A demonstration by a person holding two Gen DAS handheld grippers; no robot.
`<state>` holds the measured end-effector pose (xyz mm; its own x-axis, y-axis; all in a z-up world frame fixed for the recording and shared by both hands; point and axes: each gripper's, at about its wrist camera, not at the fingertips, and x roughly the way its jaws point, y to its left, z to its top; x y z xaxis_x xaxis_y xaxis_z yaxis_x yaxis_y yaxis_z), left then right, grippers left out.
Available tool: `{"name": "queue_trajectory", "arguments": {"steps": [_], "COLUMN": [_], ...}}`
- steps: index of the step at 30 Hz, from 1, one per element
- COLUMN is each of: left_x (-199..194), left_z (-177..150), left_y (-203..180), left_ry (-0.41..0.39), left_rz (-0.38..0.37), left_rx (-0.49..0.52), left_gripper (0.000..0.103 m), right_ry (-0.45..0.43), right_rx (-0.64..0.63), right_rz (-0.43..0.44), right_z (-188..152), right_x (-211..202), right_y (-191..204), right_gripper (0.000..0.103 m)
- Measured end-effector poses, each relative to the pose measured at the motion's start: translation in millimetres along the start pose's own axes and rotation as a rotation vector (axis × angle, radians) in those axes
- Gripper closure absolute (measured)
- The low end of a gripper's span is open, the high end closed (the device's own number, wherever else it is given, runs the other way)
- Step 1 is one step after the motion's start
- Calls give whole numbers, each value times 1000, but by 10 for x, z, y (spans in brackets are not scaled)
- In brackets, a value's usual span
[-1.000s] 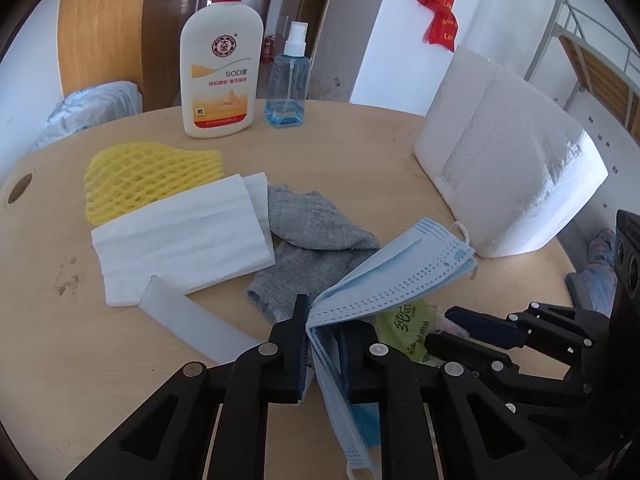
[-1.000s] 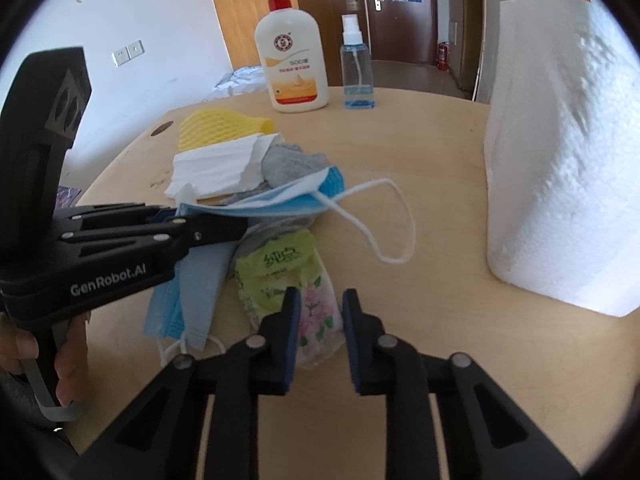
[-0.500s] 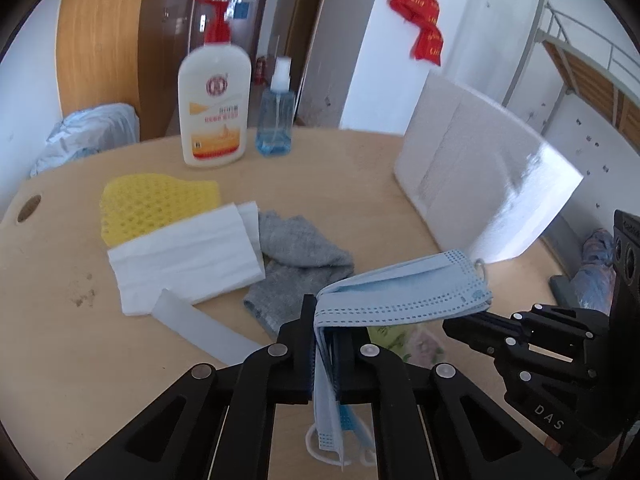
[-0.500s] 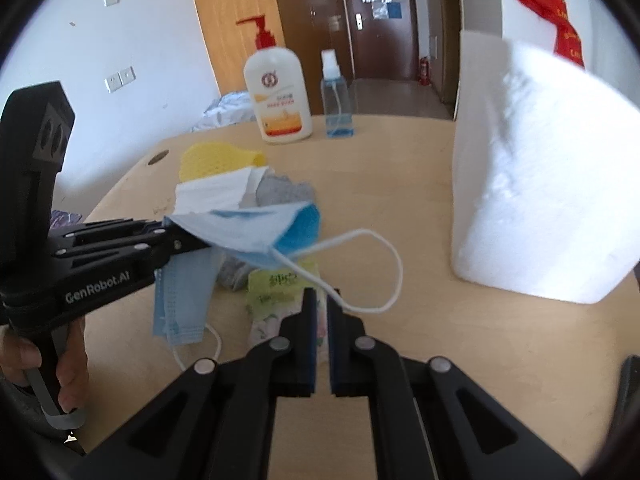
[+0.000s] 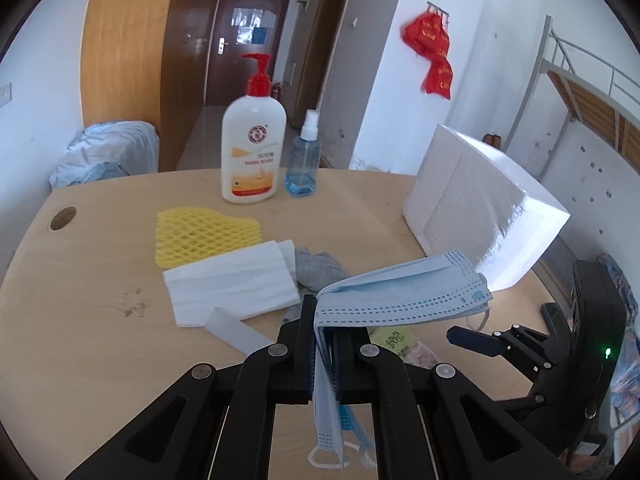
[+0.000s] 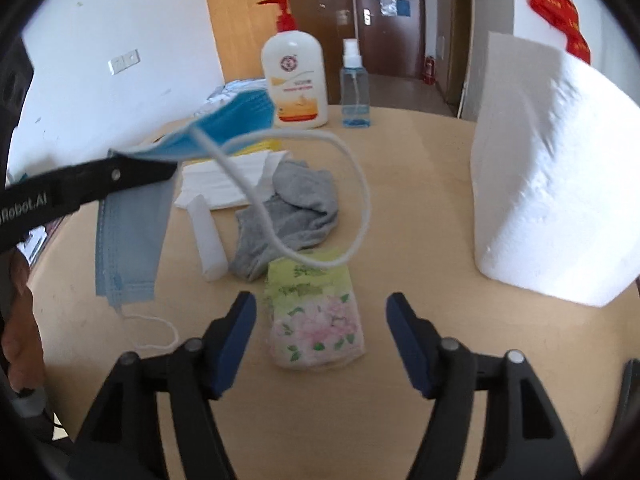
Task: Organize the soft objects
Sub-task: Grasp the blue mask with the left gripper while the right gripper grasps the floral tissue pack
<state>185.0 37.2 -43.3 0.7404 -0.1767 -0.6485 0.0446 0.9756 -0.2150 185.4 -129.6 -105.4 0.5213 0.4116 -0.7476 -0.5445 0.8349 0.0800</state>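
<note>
A stack of blue face masks (image 5: 404, 294) was clamped between the fingers of the left gripper (image 5: 323, 344) and lifted clear of the desk (image 5: 80, 300), one half draped toward 3 o'clock and the other hanging down at 6 o'clock. In the right wrist view a white ear loop (image 6: 320, 200) was seen dangling from the masks above a floral tissue packet (image 6: 316, 320). That packet lay on the desk between the fingers of the right gripper (image 6: 320, 328), whose jaws were opening and were not touching it. At 12 o'clock from the packet a grey sock (image 6: 292, 216) was lying, with folded white tissues (image 5: 232, 286) and yellow foam netting (image 5: 200, 232) beyond at 11 o'clock. A lotion pump bottle (image 5: 252, 152) and a blue spray bottle (image 5: 303, 164) were set at the far edge, and a paper towel roll (image 5: 480, 216) at 2 o'clock.
</note>
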Motion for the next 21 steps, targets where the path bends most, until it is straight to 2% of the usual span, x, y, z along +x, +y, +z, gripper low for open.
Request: {"name": "queue_trajectory", "arguments": {"steps": [2,16,17,18,21], "left_x": [-10,-80,-89,-92,-104], "left_z": [-1,-38,-46,-53,-70], "left_y": [25,98,102,104,100], "left_ry": [0,-12,-12,-13,-10], "left_rz": [-1,-8,-9,-9,-12], "left_rx": [-6,-24,-26,-28,-30], "left_gripper": [97,97,97,96,97], "right_ry": [9,110,107,103,87], "right_rx": [-10,-75,-73,-75,-76], "right_rz": [13,-70,-72,-76,-92], "right_z": [16,1,-1,-8,-27], "right_x": [38,408,409,405,351], "right_y": [29,200,202,210,215], "right_gripper": [31,31,35,48,64]}}
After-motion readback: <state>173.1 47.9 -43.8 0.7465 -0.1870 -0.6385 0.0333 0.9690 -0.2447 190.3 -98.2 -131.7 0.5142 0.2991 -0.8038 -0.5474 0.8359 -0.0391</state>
